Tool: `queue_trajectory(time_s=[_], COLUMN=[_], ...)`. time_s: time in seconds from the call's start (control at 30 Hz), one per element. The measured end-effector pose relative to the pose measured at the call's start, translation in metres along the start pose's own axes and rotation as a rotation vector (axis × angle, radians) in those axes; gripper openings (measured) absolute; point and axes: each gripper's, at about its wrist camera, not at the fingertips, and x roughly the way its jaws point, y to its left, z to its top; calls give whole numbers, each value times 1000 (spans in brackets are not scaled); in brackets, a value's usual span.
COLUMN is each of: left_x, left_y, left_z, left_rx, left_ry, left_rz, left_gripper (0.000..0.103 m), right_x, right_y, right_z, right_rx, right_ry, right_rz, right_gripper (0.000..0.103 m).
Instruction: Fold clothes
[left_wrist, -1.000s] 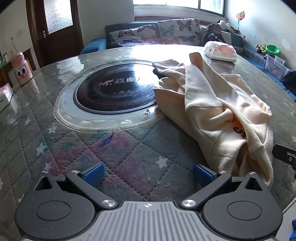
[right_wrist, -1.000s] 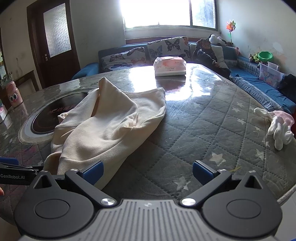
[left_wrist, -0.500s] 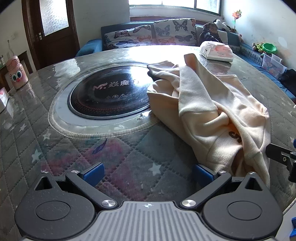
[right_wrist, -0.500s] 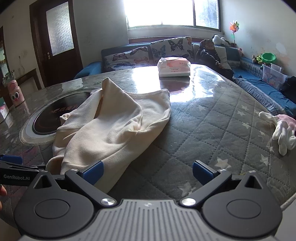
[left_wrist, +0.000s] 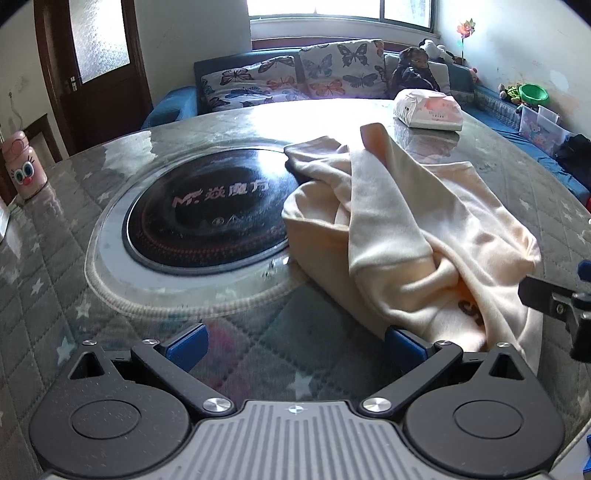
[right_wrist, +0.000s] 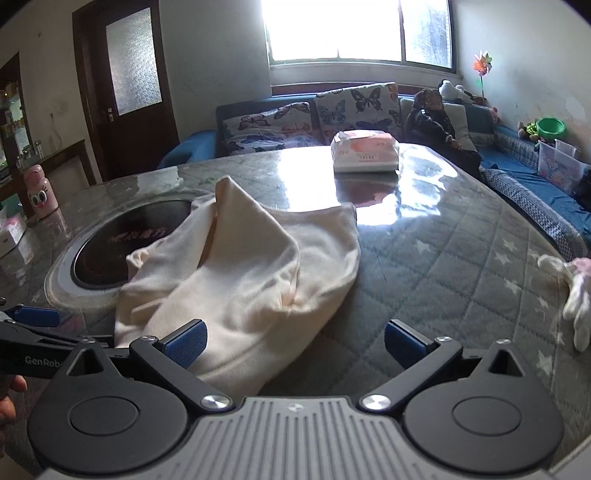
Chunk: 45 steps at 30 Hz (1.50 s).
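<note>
A cream garment (left_wrist: 406, 236) lies crumpled on the round quilted table (left_wrist: 110, 295), partly over the black hob disc (left_wrist: 207, 210). It also shows in the right wrist view (right_wrist: 251, 273). My left gripper (left_wrist: 293, 341) is open and empty, its right finger beside the garment's near edge. My right gripper (right_wrist: 293, 341) is open and empty, its left finger close over the garment's near hem. The right gripper's side shows at the right edge of the left wrist view (left_wrist: 554, 299). The left gripper shows at the left edge of the right wrist view (right_wrist: 33, 332).
A pack of tissues (left_wrist: 428, 109) lies at the table's far side, also in the right wrist view (right_wrist: 365, 151). A pink bottle (left_wrist: 22, 170) stands far left. A white and pink glove (right_wrist: 576, 291) lies at the right edge. A sofa (right_wrist: 314, 118) is behind.
Both grippers have moved forward and down toward the garment's near edge. The garment itself has not moved. Both stay open.
</note>
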Motion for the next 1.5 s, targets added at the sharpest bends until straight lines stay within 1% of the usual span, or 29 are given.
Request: queue_trajectory(time_s=[0.17,0.43,0.63,0.67,0.7,0.8,0.93,0.97,1.1,1.23,1.3,1.33,1.4,1.43,1.5], left_x=[4,15,21,22,23,25,26,26,24,26,28,31,36,39,43], left_y=[-4,-6,-5,-4,-4,-2,2,3,8,9,6,4,-1,-4,-8], left_z=[9,22,33,34,36,42,49,51,59,68,70,71,73,73,73], left_rx=[13,21,19,19,18,16,12,9,-6,-17,-3,5,19,26,40], left_ry=[-7,-2,-3,-4,-6,-13,-28,-33,-66,-87,-94,-95,-90,-88,-87], left_rz=[1,4,1,1,2,4,0,-2,-9,-62,-87,-104,-125,-135,-158], left_gripper=[103,103,103,103,103,103,103,103,103,103,103,103,102,102,100], right_x=[10,28,52,57,61,74,90,94,112,137,147,150,150,150,146], right_y=[2,-2,-5,-5,-4,-2,3,5,10,13,12,11,9,8,6], right_z=[15,36,51,54,57,65,75,78,87,93,94,94,95,96,95], right_rx=[-36,-56,-77,-82,-86,-100,-120,-126,-147,-151,-144,-137,-125,-120,-113], right_ry=[-12,-25,-2,1,2,7,19,22,35,73,86,89,94,97,92], right_rz=[6,10,21,25,31,49,92,103,146,183,209,225,259,276,283], right_gripper=[103,103,103,101,97,91,78,72,66,61,55,51,33,28,12])
